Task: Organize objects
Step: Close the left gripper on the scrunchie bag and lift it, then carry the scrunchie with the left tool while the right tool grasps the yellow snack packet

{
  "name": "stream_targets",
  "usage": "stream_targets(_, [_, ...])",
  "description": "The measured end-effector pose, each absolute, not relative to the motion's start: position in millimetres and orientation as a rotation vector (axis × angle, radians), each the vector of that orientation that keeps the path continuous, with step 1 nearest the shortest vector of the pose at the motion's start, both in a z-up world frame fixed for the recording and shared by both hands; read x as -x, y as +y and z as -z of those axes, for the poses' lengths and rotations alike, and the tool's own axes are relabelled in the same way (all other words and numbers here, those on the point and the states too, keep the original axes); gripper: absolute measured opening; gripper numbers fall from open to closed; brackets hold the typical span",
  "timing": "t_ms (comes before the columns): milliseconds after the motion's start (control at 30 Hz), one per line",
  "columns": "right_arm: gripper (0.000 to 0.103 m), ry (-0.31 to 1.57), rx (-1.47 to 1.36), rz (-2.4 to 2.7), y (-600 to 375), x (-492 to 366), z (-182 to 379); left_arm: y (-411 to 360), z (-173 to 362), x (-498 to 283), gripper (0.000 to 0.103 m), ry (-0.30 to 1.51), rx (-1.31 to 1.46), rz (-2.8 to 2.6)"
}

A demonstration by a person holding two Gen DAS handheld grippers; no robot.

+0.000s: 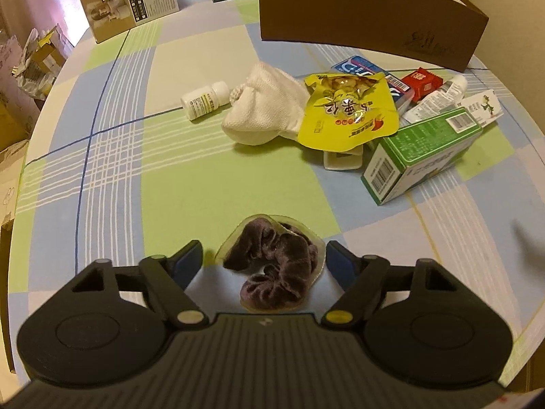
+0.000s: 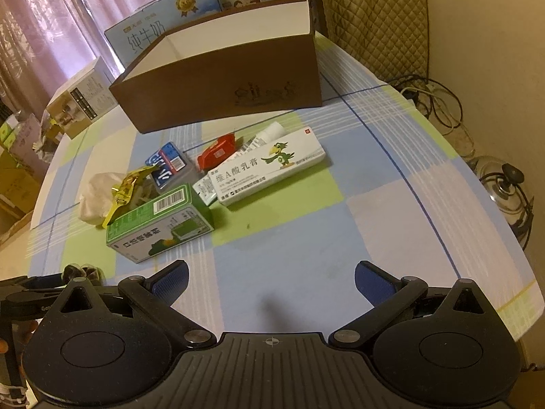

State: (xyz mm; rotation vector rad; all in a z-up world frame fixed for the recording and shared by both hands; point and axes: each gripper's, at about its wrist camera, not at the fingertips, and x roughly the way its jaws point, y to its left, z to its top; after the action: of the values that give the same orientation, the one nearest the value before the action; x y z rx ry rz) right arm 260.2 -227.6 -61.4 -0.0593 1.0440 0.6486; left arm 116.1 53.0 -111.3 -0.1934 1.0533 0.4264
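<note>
My left hand-held gripper (image 1: 264, 259) hangs open astride a dark purple scrunchie (image 1: 272, 266) lying on the tabletop (image 1: 170, 177), pads not touching it, long axis running away from me; my right hand-held gripper (image 2: 271, 281) is open, empty, farther off.

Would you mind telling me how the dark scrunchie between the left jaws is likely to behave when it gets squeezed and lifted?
The dark scrunchie looks like soft gathered velvet, so it will probably squash rather than resist. It seems to sit in a clear wrapper, which may be slippery against the pads. It looks light, so lifting should be easy, though the loose end may droop. The left gripper straddles it, pads not yet touching.
</note>
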Motion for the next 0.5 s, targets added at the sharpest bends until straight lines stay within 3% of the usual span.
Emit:
stream_targets(167, [0.101, 1.054, 0.070, -0.678, -223, -275, 65, 53, 115, -118, 0.057, 1.059, 0.221, -0.437])
stream_targets(233, [0.101, 1.054, 0.078, -0.698, -219, -282, 66, 53, 115, -118, 0.043, 1.049, 0.236, -0.441])
stream_targets(333, [0.101, 1.045, 0.085, -0.733, -214, -290, 67, 51, 113, -118, 0.033, 1.041, 0.242, -0.460])
stream_targets(500, [0.101, 1.001, 0.086, -0.834, -202, -306, 63, 50, 107, -116, 0.029, 1.021, 0.278, -0.519])
